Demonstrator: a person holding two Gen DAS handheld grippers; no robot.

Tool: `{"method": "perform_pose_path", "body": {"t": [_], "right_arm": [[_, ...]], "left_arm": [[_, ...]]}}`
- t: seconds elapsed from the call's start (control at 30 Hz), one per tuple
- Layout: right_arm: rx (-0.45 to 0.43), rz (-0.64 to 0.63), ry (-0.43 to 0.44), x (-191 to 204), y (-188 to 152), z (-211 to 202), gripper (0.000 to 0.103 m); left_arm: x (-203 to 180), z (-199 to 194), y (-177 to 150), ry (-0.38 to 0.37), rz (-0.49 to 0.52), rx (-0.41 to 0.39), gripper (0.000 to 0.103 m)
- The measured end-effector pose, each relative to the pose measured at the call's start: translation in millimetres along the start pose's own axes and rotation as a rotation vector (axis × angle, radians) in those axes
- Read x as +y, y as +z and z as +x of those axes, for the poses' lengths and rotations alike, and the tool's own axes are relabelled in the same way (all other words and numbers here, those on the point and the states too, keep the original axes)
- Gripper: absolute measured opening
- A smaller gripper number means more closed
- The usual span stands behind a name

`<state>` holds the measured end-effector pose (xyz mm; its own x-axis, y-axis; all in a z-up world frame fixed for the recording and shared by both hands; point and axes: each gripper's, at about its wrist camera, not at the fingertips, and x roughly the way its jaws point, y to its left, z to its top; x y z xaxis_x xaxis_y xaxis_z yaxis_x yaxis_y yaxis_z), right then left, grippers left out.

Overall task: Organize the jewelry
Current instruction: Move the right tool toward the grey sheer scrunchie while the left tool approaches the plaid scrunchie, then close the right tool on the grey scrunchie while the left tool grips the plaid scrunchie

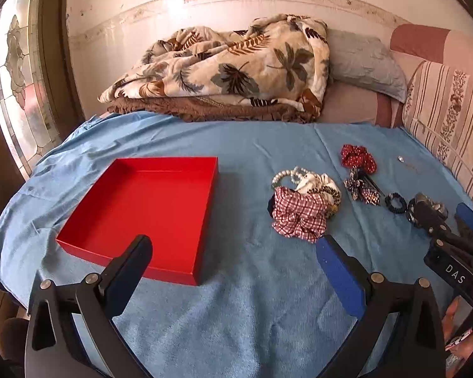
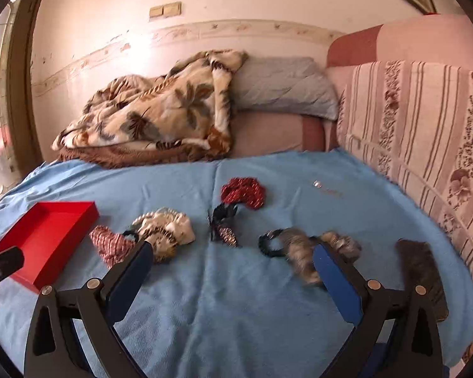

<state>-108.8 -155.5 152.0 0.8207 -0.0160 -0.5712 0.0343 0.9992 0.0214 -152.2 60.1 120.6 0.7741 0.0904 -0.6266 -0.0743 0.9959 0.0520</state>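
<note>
Sorting not begun: red box (image 1: 148,208) empty, both grippers' jaws apart; next, grasp the checked scrunchie (image 1: 299,217).

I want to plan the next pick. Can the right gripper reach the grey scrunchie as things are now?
Probably yes. The right gripper is open, and the grey scrunchie lies just ahead by its right finger, on the blue cloth, with nothing covering it.
</note>
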Motion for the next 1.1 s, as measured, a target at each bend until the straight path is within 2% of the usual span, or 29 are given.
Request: {"method": "perform_pose_path", "body": {"t": [0.57, 0.67, 0.77, 0.97, 1.1], "right_arm": [[0.172, 0.143, -0.019, -25, -7, 28, 0.103], [0.200, 0.116, -0.024, -27, -3, 34, 0.103], [0.186, 0.068, -0.042, -31, 6, 35, 0.103], [0.202, -0.025, -0.108, -48, 17, 52, 0.103], [0.280, 0.077, -0.082, -73, 15, 73, 0.103]], "left_arm": [[-13, 24, -13, -0.007, 0.071, 0.075, 0.103], [-12, 30, -13, -0.005, 0.076, 0.096, 0.103], [-10, 38, -10, -0.002, 0.078, 0.108, 0.103], [-6, 64, 12, -0.029, 0.039, 0.162, 0.103], [-15, 88, 32, -0.049, 0.023, 0.173, 0.103]]}}
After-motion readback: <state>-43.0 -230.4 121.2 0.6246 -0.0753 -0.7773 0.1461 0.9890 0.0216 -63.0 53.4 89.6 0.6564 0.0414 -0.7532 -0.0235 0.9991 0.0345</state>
